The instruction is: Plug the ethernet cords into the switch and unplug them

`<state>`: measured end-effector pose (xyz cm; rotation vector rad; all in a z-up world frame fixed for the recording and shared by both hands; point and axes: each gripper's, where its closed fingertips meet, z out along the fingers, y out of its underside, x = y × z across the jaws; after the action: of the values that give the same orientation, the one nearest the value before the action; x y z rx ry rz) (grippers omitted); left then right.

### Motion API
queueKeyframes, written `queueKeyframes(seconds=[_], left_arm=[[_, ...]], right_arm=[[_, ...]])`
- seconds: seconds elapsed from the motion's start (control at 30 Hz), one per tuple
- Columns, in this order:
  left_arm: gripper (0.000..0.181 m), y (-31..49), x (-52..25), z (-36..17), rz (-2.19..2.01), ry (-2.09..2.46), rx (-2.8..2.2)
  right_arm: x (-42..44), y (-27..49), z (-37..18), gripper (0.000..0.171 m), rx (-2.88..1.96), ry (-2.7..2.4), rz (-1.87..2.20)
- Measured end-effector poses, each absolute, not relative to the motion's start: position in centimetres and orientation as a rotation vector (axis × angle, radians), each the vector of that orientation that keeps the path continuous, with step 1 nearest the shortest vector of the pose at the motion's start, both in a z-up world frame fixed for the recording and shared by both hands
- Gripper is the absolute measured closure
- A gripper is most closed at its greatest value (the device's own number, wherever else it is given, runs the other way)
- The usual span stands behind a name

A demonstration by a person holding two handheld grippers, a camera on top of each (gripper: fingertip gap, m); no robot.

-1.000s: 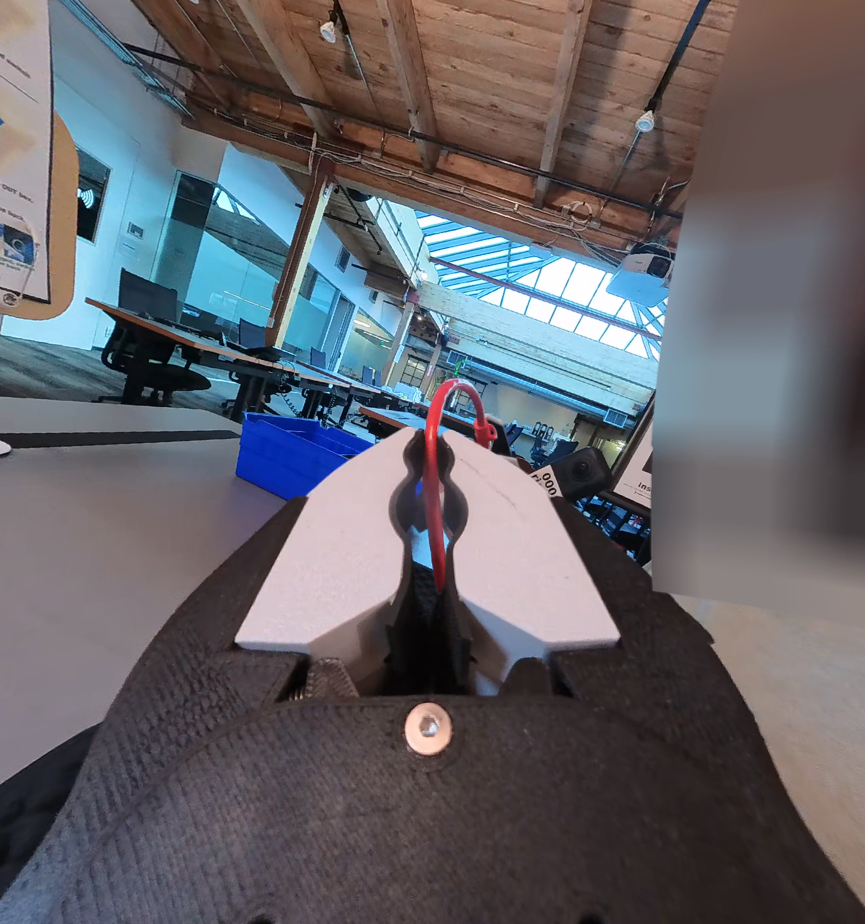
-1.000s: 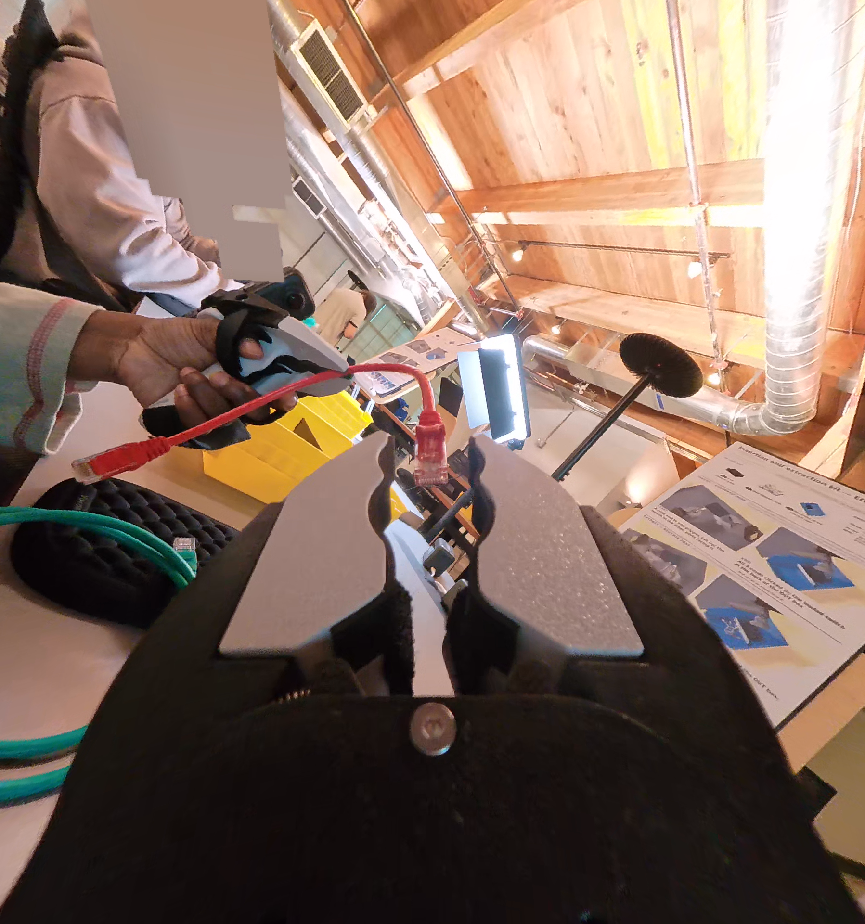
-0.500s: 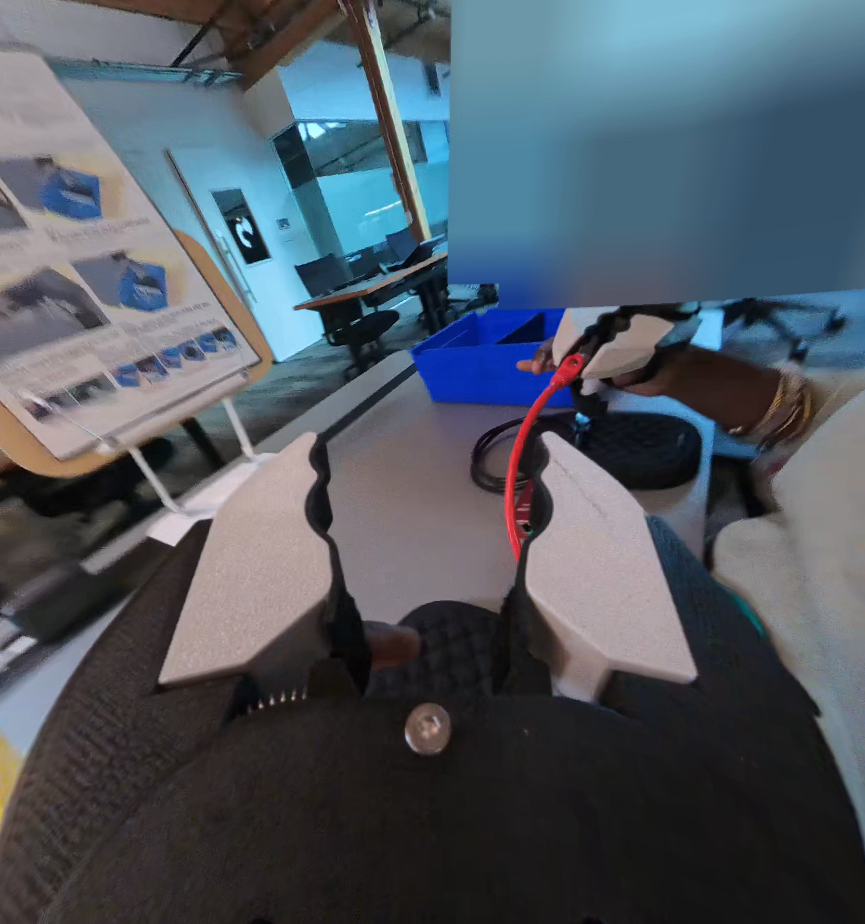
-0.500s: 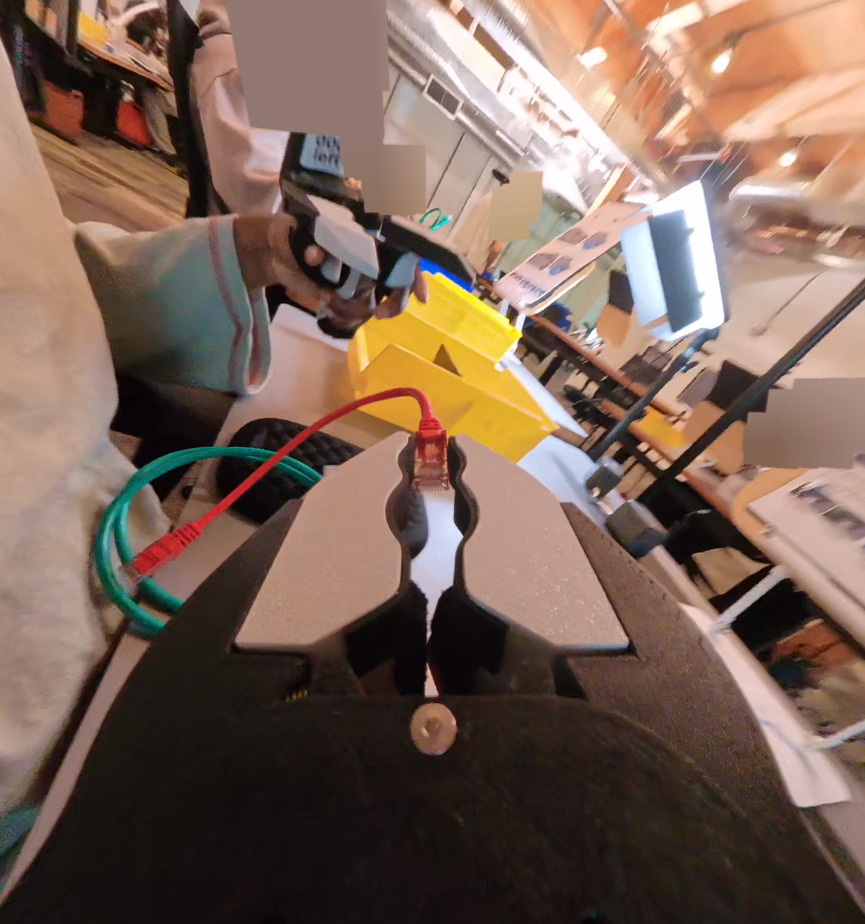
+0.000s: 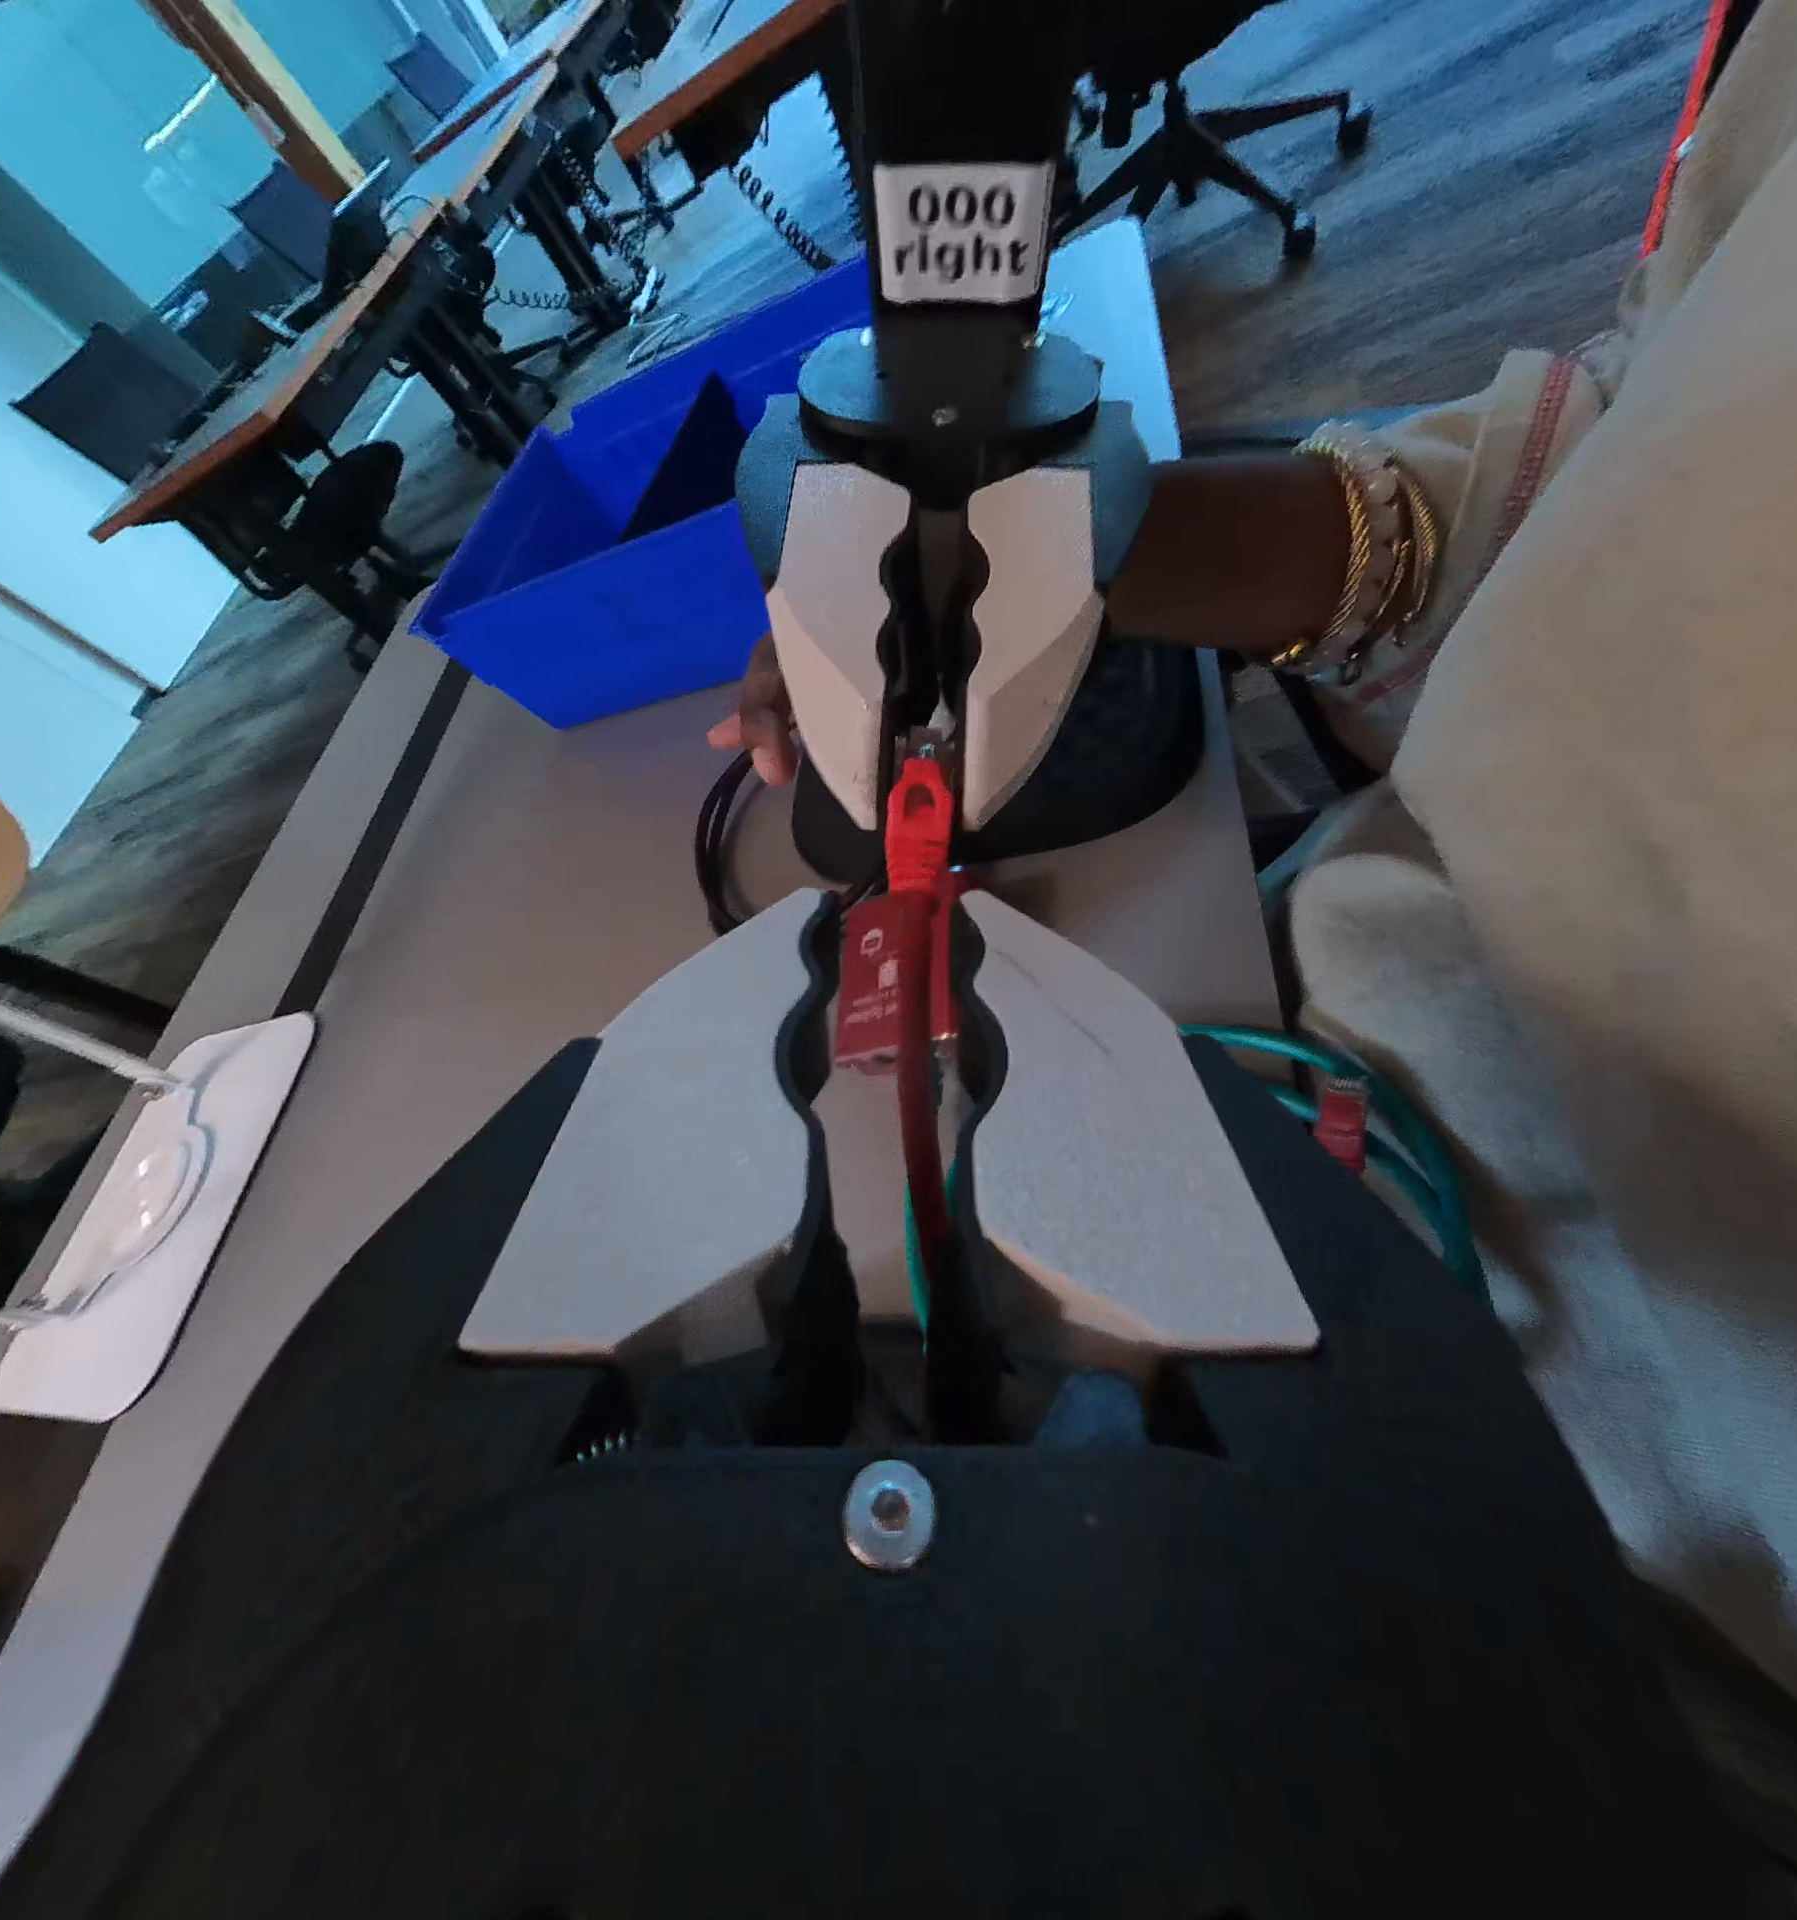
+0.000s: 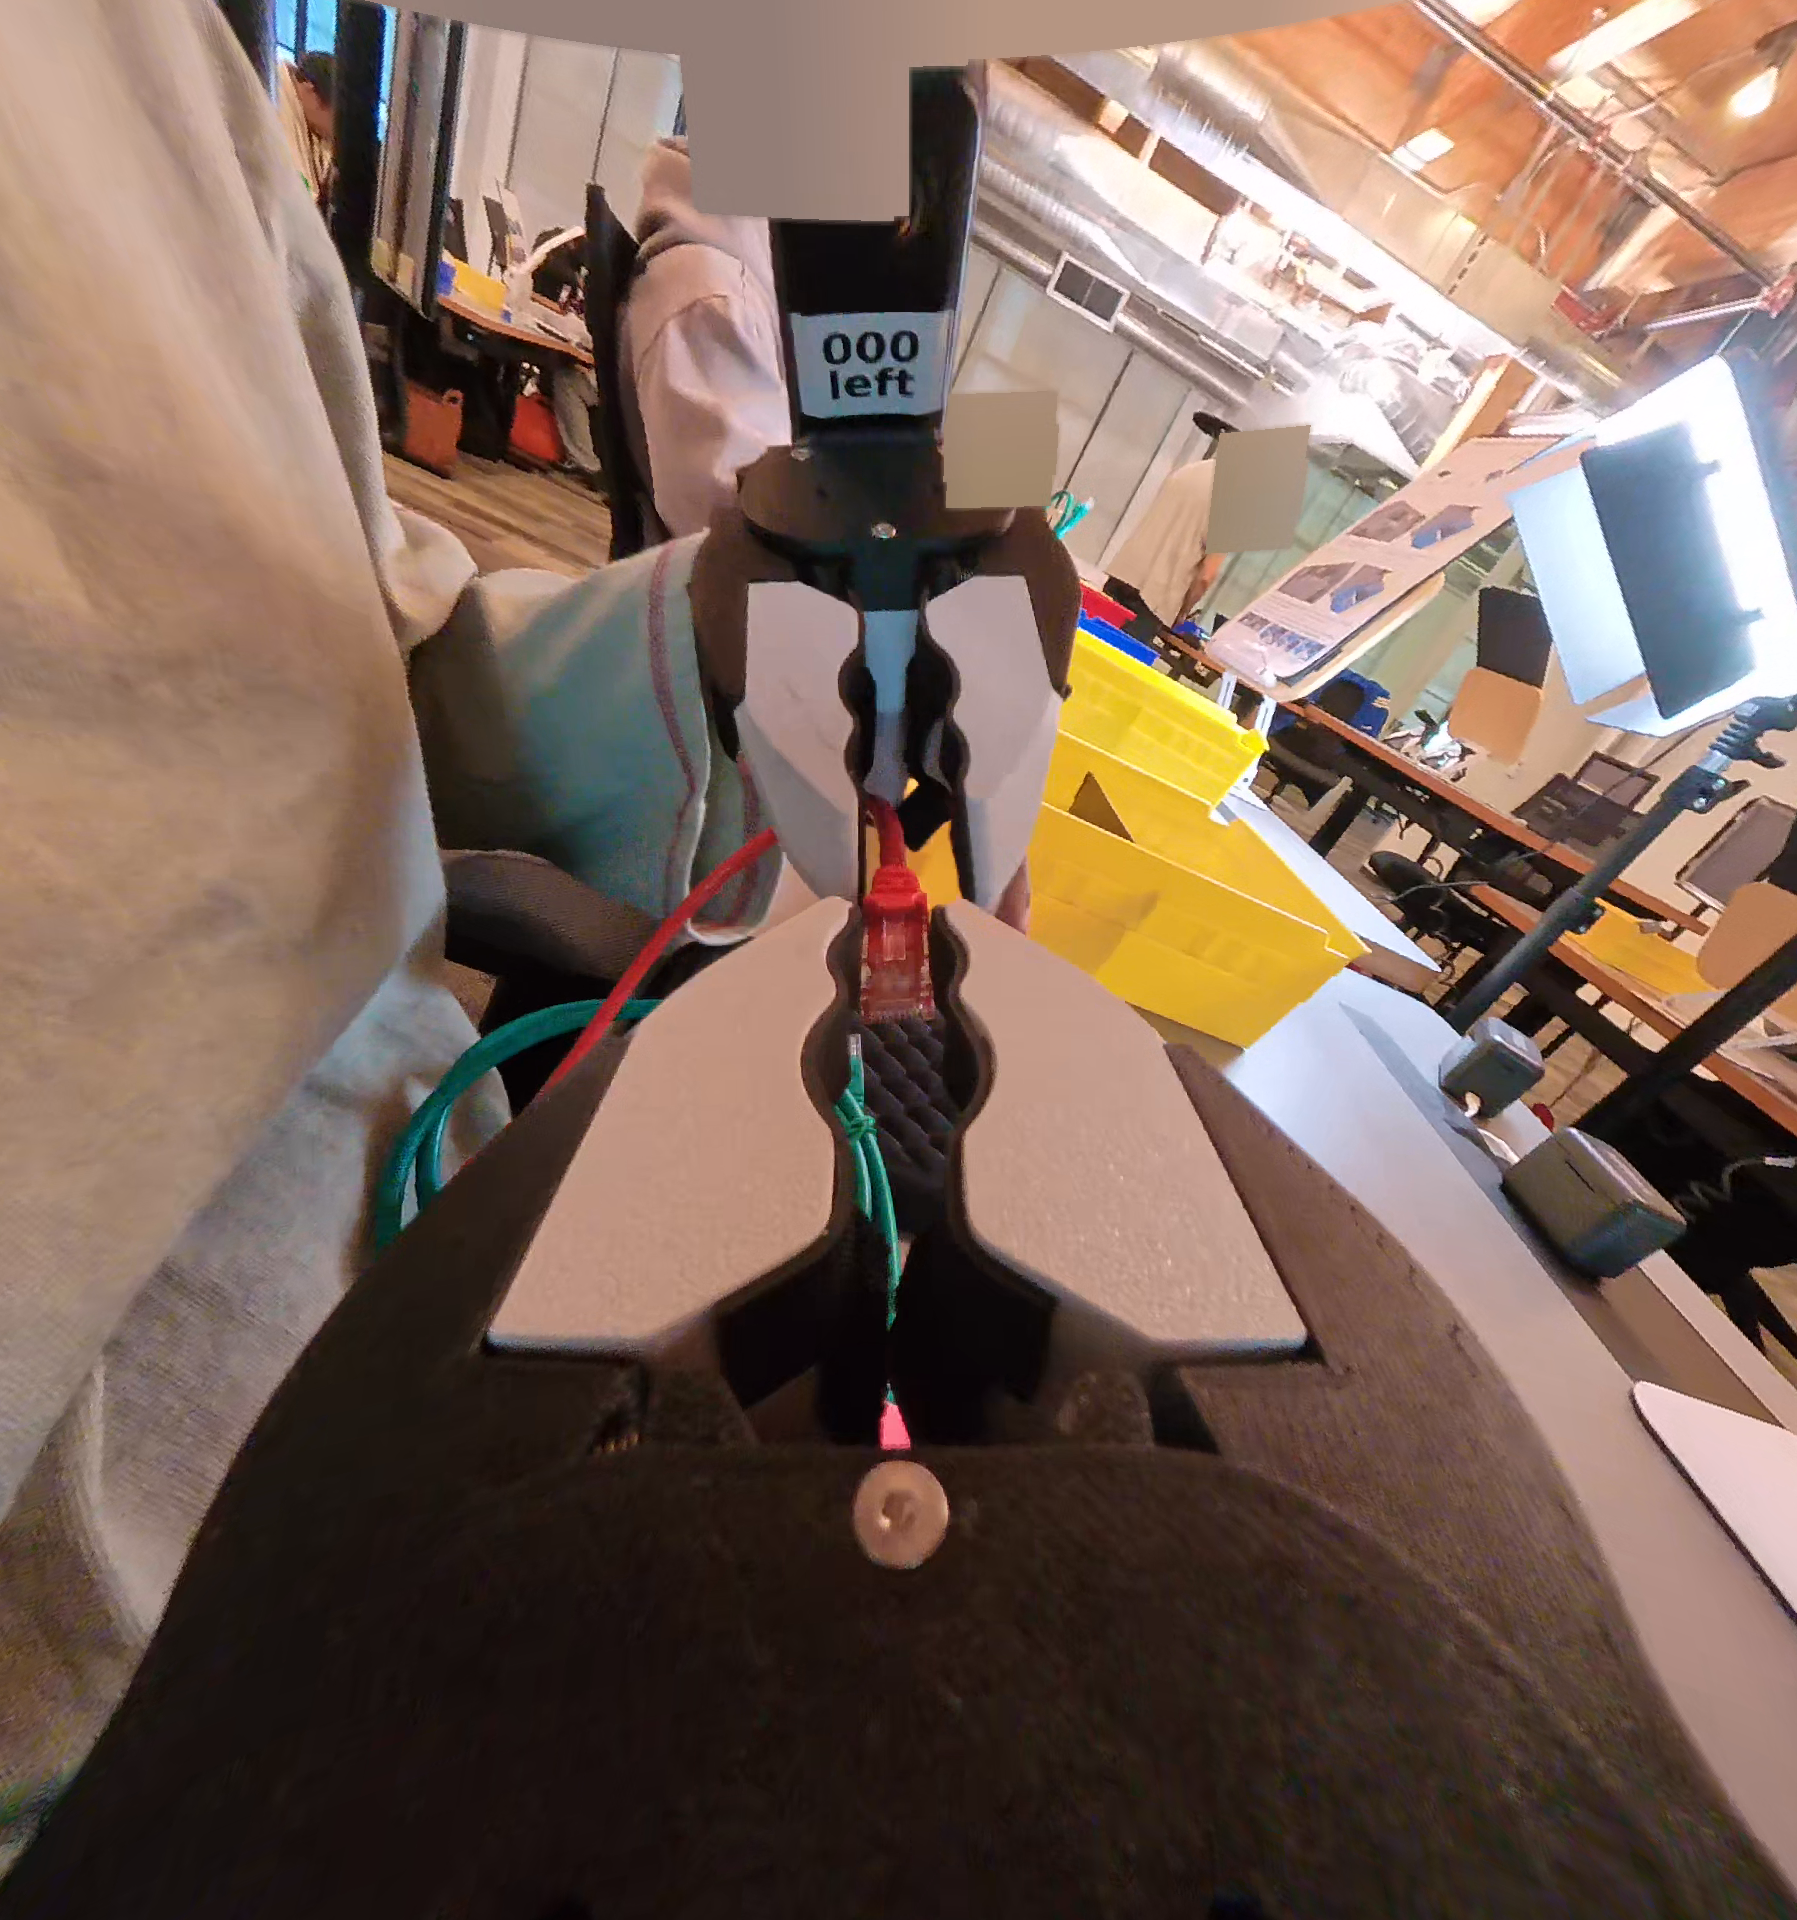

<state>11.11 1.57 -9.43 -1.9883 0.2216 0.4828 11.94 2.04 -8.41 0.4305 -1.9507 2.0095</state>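
The red ethernet cord (image 5: 920, 1132) runs between the two grippers, which face each other tip to tip above the grey table (image 5: 582, 935). My right gripper (image 6: 896, 914) is shut on the cord's red plug (image 6: 899, 956); it also shows in the left wrist view (image 5: 920, 821). My left gripper (image 5: 892, 904) has its jaws narrowed onto the cord just behind the plug, where a red tag (image 5: 878, 987) hangs. The cord's other plug (image 5: 1341, 1117) lies by a green cord (image 5: 1413, 1164). I see no switch.
A black ribbed pad (image 6: 909, 1101) and a coiled black cable (image 5: 717, 831) lie under the grippers. A blue bin (image 5: 603, 592) stands beyond, yellow bins (image 6: 1164, 862) on the other side. The person's sleeve (image 5: 1600, 935) is close by. A white stand base (image 5: 146, 1195) sits near the table edge. Both grippers' tips are close together, under 4 cm apart. Both grippers' tips are roughly 15 centimetres from the red tag (image 5: 878, 987).
Both grippers swung down and turned to face each other. My left gripper, open half a second ago, has closed onto the red cord. My right gripper has taken the red plug between its tips.
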Motion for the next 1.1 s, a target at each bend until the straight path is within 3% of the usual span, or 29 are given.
queueKeyframes(seconds=[0.53, 0.67, 0.8, 0.93, 1.1], left_arm=[[0.172, 1.4, 11.6, -9.6, 0.368, 0.131, -1.926], [0.172, -2.0, 9.4, -9.2, 0.543, 0.082, -2.067], [0.172, -9.1, 6.3, -3.9, 0.875, -0.003, -2.139], [0.172, -14.6, 3.8, 1.5, 1.231, -0.032, -2.168], [0.171, -11.9, 2.9, -4.0, 1.046, 0.135, -2.376]], right_arm=[[12.0, 1.9, -8.8, 0.158, 0.434, -1.973, 2.034], [9.1, 4.1, -11.8, 0.117, 0.272, -2.200, 1.745], [7.0, 6.6, -17.1, 0.086, 0.152, -2.502, 1.340], [6.1, 6.8, -20.4, 0.082, 0.101, -2.627, 1.196], [5.1, 6.9, -22.7, 0.084, 0.053, -2.762, 0.997]])
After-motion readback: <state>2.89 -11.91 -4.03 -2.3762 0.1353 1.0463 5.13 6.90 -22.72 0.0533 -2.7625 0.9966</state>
